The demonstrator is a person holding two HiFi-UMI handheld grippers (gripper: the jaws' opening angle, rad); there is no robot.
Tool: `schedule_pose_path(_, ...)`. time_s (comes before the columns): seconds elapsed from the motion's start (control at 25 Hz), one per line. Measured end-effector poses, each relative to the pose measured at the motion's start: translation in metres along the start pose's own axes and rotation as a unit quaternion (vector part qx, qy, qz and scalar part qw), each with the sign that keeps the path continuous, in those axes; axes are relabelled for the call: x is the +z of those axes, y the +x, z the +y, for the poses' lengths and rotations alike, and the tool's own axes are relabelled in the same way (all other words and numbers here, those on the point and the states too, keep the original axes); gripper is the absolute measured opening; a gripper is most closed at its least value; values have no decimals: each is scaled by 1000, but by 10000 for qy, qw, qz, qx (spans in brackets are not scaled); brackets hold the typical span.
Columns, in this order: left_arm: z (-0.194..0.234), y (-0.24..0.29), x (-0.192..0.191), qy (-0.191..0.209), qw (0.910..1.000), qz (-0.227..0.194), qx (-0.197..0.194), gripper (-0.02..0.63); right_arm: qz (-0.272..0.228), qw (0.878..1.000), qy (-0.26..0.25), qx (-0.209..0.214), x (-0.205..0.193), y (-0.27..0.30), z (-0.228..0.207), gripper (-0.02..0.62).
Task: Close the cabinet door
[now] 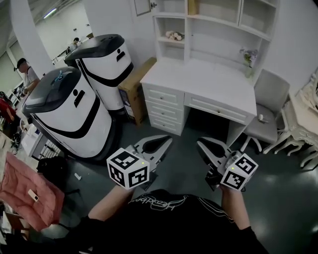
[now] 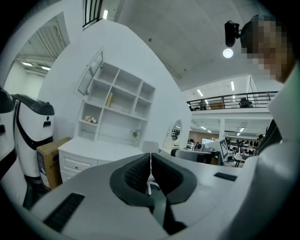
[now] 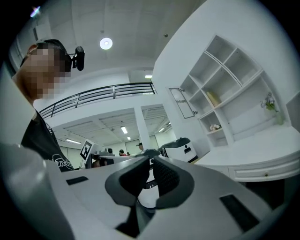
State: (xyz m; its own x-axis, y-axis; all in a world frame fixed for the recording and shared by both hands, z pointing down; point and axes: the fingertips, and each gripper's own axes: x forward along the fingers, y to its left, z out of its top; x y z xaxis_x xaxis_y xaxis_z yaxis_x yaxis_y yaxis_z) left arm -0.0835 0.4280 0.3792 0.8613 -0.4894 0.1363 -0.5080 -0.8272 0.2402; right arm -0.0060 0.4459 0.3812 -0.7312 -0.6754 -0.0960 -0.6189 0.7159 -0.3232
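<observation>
**Q:** What state are your claws in?

**A:** My left claw point(image 1: 161, 143) sits at lower centre of the head view, and its marker cube faces the camera. In the left gripper view, the left claw point(image 2: 150, 157) has its two dark pads pressed together with nothing between them. My right claw point(image 1: 202, 145) is just to the right of it. Its own view shows the right claw point(image 3: 149, 161) with the tips together too, and it is empty. Both claws hang in the air over the dark floor, well apart from the furniture.

**Q:** Where is the door?

**A:** The door point(image 1: 142, 6) is at the top edge of the head view, left of centre. It is a framed panel standing open from the upper left compartment of a white hutch point(image 1: 218, 30). In the left gripper view the door point(image 2: 91, 72) juts out at a tilt at upper left. In the right gripper view the door point(image 3: 183, 103) shows right of centre.

**Q:** What else is around?

**A:** The hutch stands on a white desk point(image 1: 198, 79) with drawers. A grey chair point(image 1: 268, 109) is at its right end. A brown box point(image 1: 134, 89) leans at its left, next to two big white and black machines point(image 1: 74, 114).
</observation>
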Motion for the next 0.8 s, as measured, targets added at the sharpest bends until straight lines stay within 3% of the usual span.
schedule_pose_path(0.52, 63, 11, -5, -387, 9991, -71, 133, 26, 106, 9994, 313, 102, -17, 52, -40, 55)
schedule_pose_path(0.8, 130, 43, 9, -449, 9988, -112, 144, 26, 145, 9992, 375, 89, -9, 105, -93, 55)
